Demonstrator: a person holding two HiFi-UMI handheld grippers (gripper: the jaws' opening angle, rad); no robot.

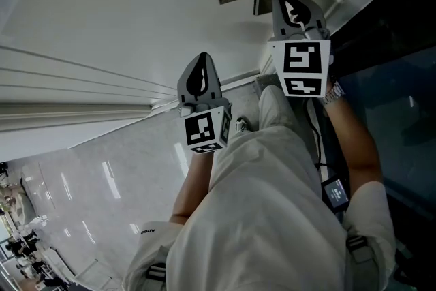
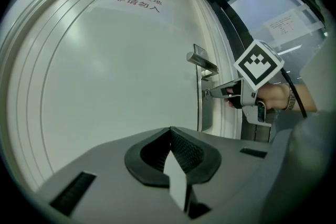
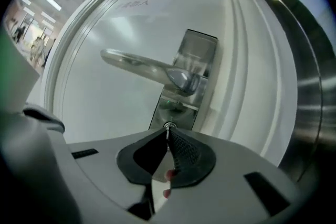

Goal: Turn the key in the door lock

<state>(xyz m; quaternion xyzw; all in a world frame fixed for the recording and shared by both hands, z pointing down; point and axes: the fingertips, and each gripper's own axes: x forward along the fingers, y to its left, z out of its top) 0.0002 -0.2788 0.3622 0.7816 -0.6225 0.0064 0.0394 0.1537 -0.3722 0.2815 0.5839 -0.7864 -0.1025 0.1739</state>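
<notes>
A white door carries a metal lever handle on a steel lock plate. Just below the handle, my right gripper points at the keyhole. Its jaws are pinched together on the small key, only the metal head showing at the tips. The left gripper view shows the same right gripper touching the plate under the handle. My left gripper hangs back from the door, level, jaws shut on nothing. From the head view both grippers show, left and right.
A dark frame and glass panel stand right of the door. A notice with red characters is on the upper door. The person's trouser leg fills the lower head view, with shiny tiled floor at left.
</notes>
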